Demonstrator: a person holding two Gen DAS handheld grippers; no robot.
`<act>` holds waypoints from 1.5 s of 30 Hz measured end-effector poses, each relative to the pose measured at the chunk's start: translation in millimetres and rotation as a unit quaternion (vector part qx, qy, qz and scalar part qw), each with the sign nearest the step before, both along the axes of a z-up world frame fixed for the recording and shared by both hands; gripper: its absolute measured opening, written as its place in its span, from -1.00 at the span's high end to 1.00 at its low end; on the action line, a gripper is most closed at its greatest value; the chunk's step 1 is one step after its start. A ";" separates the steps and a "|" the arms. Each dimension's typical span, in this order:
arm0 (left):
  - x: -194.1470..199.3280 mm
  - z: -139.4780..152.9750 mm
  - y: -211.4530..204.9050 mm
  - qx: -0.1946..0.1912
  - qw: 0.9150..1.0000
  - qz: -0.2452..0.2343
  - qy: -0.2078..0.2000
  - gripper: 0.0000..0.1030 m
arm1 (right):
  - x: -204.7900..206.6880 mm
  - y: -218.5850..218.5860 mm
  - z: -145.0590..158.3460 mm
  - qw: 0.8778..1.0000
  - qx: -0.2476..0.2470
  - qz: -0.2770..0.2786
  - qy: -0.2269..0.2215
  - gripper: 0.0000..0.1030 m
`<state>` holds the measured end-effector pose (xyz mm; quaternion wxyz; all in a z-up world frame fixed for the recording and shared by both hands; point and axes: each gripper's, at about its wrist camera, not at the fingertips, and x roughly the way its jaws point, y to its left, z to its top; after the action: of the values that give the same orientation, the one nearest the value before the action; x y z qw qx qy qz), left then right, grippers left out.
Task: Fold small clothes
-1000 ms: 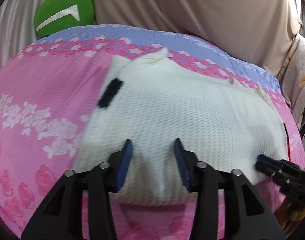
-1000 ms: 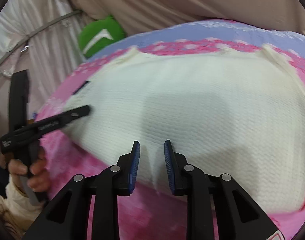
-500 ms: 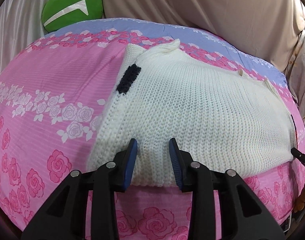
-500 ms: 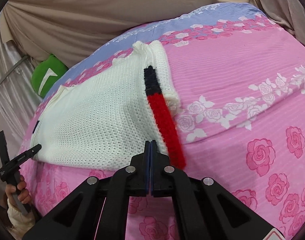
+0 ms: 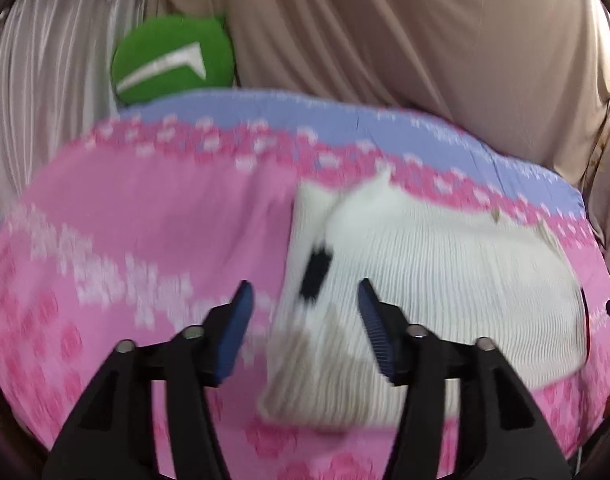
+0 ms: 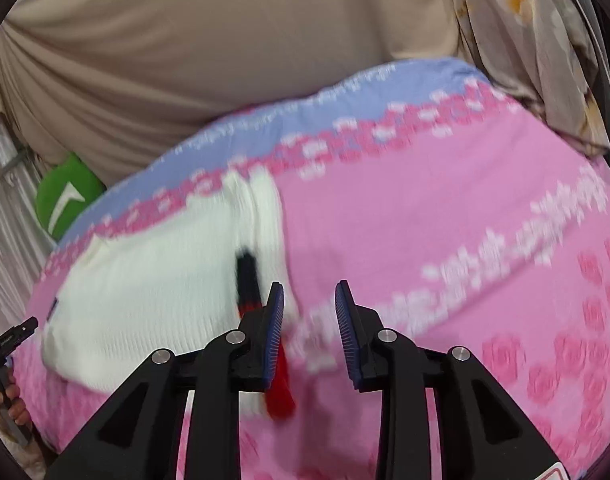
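A small white knit sweater [image 5: 433,280] lies flat on the pink flowered bedspread [image 5: 145,216]. It has a black patch [image 5: 315,274] near its left edge. In the right wrist view the sweater [image 6: 145,292] shows a black and red stripe [image 6: 249,280] along its right edge. My left gripper [image 5: 303,320] is open and empty, above the sweater's left edge. My right gripper [image 6: 309,320] is open and empty, just right of the striped edge. Both views are blurred by motion.
A green round cushion [image 5: 173,58] sits at the back left against beige drapes [image 5: 385,28]. A blue band [image 5: 345,116] runs along the bedspread's far edge. The left gripper's tip and the hand holding it [image 6: 9,344] show at the right wrist view's left edge.
Both grippers have opened wide and let go of the sweater's near edge. The left one has shifted left to the sweater's left side. The right one sits at its right side.
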<state>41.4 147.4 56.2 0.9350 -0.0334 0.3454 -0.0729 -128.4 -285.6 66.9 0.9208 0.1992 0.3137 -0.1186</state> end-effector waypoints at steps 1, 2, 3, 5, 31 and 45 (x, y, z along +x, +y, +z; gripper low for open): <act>8.7 7.4 -3.4 -0.001 1.000 -0.005 -0.010 -0.29 | 10.7 0.0 6.0 1.000 -0.001 0.005 -0.011 0.22; 19.1 13.1 -8.3 -0.001 1.000 -0.011 -0.014 -0.42 | 22.1 0.7 10.4 1.000 -0.002 0.009 -0.019 0.06; 33.1 17.3 -16.0 -0.001 1.000 -0.022 -0.017 -0.46 | 36.9 2.0 13.4 1.000 0.001 0.017 -0.026 0.00; 54.3 17.1 -27.6 0.004 0.999 -0.033 -0.013 -0.57 | 68.8 2.8 13.6 0.999 0.019 0.034 -0.025 -0.06; 161.2 -62.5 -79.7 0.041 0.996 -0.027 0.078 -0.03 | 182.6 21.9 -22.7 0.998 -0.005 0.046 0.033 0.19; 157.8 -64.3 -76.3 0.025 0.997 -0.026 0.065 0.51 | 183.0 21.3 -34.9 0.999 -0.001 0.034 0.027 0.83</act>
<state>199.2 71.1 -8.1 0.9089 -0.0058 0.4081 -0.0860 54.6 -264.3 32.0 0.9157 0.1844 0.3450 -0.0923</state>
